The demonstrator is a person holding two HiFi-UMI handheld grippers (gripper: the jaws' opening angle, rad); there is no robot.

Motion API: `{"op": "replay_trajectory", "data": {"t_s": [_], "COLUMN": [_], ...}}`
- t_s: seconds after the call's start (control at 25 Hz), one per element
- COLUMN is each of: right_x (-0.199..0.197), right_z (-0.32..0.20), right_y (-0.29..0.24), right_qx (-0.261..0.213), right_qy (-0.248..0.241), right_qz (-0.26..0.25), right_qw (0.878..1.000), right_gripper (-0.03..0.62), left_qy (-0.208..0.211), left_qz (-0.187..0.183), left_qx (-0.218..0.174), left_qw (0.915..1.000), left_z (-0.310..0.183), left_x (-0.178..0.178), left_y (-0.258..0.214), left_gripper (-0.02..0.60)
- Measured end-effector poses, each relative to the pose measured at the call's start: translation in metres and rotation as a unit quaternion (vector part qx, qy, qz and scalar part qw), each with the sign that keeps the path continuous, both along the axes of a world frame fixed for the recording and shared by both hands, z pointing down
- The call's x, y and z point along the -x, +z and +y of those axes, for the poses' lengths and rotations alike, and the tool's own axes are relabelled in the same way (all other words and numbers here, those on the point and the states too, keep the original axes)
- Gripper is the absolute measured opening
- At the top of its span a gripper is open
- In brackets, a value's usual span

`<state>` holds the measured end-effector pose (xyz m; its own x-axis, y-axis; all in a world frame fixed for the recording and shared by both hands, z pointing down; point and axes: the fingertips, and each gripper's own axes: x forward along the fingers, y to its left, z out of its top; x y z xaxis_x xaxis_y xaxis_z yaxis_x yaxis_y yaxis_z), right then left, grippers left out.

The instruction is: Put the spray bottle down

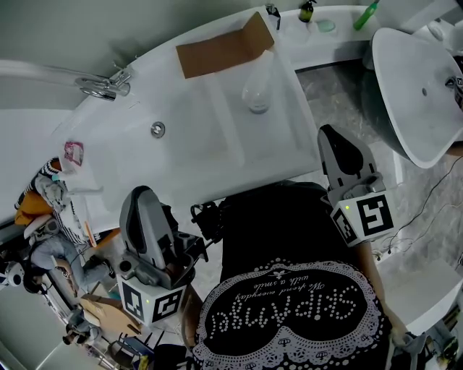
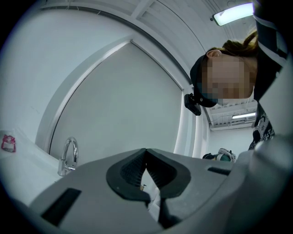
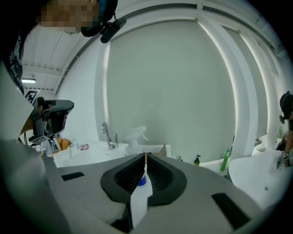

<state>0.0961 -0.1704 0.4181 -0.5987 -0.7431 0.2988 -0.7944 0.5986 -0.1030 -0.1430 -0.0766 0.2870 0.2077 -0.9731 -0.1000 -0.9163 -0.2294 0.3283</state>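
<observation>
The spray bottle (image 1: 257, 90) stands upright on the smooth white counter (image 1: 210, 137), just beside the near edge of a flat brown sheet of cardboard (image 1: 221, 47); from above its body looks clear and rounded, and in the right gripper view (image 3: 135, 136) it shows a white trigger head, with a blue patch lower on the body seen through the slit of the jaws. The counter is glossy, with a round metal drain (image 1: 158, 129) and a curved chrome tap (image 1: 105, 87) at its left end; a second white oval basin (image 1: 423, 94) sits to the right, and a slim green bottle (image 1: 365, 14) lies on the ledge behind.

The right gripper (image 1: 329, 131) is closed and empty, its ribbed dark pads meeting at the tips; it points toward the bottle but stays well apart from it, near the person's black patterned shirt (image 1: 289, 303). The left gripper (image 1: 137, 194) is likewise closed on nothing, grey and matte, held low at the left, also well apart from the bottle.
</observation>
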Motion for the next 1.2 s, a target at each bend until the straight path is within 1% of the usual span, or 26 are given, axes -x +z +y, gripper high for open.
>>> {"op": "replay_trajectory", "data": {"t_s": [0.8,1.2], "right_x": [0.0004,-0.0005], "right_z": [0.0008,0.0017], "right_y": [-0.0004,-0.0004], "right_qx": [0.002,0.000], "right_qy": [-0.001,-0.001], "right_qz": [0.000,-0.002], "right_qw": [1.000,1.000], "right_gripper": [0.028,0.028], "left_qy": [0.008,0.009], "left_qz": [-0.001,0.000], "left_qx": [0.006,0.003], "left_qw": [0.9999,1.0000], "left_z": [-0.0056,-0.0035], "left_x": [-0.0043,-0.0065], "left_y": [0.0009,0.0000], "left_gripper": [0.005,0.005]}}
